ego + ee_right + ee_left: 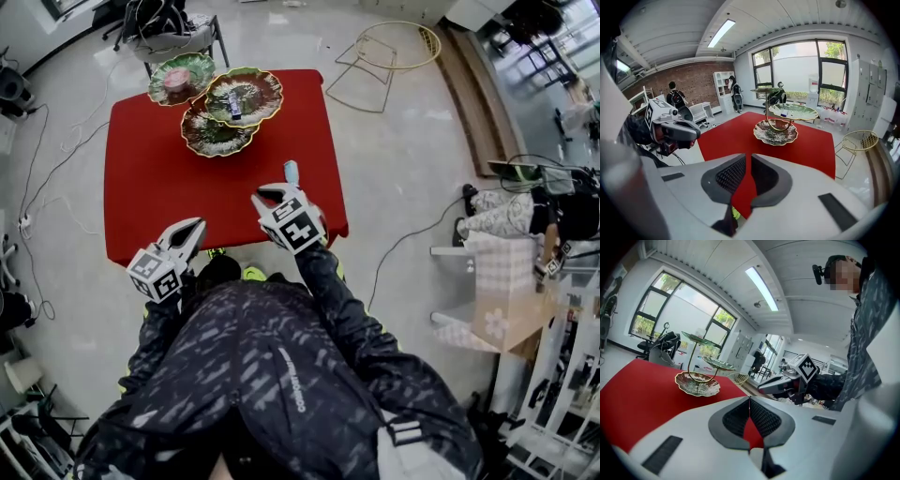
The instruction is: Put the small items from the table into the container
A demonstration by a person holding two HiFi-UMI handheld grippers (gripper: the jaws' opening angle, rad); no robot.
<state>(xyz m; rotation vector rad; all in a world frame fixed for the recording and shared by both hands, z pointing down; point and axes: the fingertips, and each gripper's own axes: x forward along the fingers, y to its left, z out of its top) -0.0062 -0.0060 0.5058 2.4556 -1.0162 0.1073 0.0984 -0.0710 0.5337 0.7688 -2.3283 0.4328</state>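
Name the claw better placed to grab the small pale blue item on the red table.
Right. The right claw sits just beside the pale blue item; the left claw hangs at the near edge of the red table, farther off, jaws shut.

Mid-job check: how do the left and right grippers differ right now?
The left gripper has its jaws shut together; the right gripper shows a thin gap. The right reaches farther over the red table than the left, which sits at its near edge. Both are empty.
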